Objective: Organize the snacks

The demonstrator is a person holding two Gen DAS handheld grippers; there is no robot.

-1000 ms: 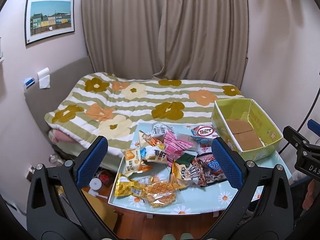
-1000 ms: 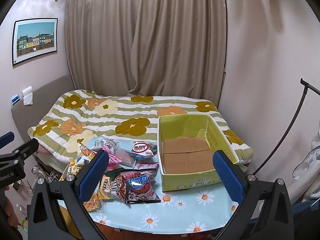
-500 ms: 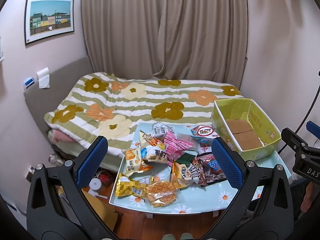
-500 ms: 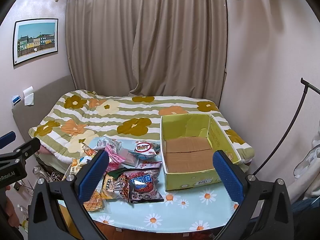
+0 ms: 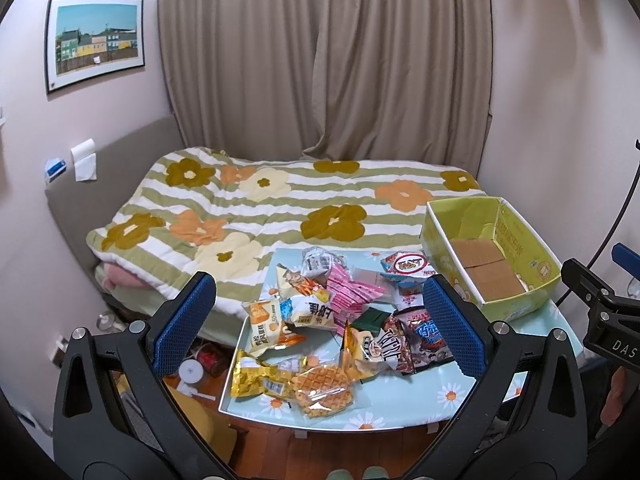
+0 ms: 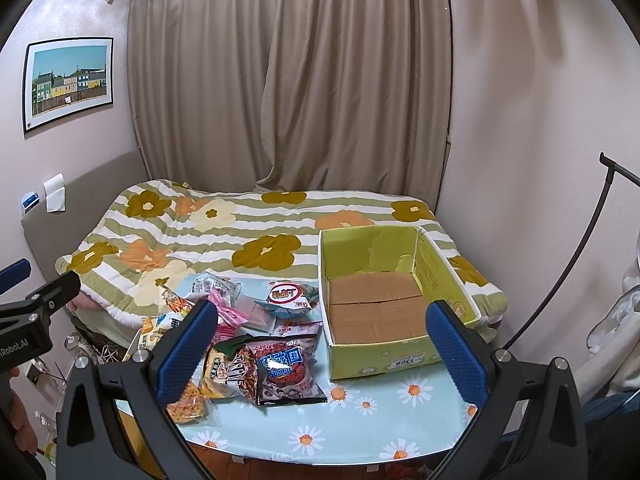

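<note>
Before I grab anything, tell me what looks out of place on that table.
The snack packets lie in a loose, overlapping heap on the table's left side, none sorted. The waffle packet and gold packet sit right at the near edge. The green cardboard box holds nothing. Both tongs are open.

The left gripper [image 5: 320, 326] has black, angular plastic arms with triangular cut-outs, silver screws at the joints and blue, knobbly-textured pads [image 5: 186, 322] on its fingers. The right gripper [image 6: 322, 346] is built the same; white lettering "DAS" marks its body in the left wrist view.
</note>
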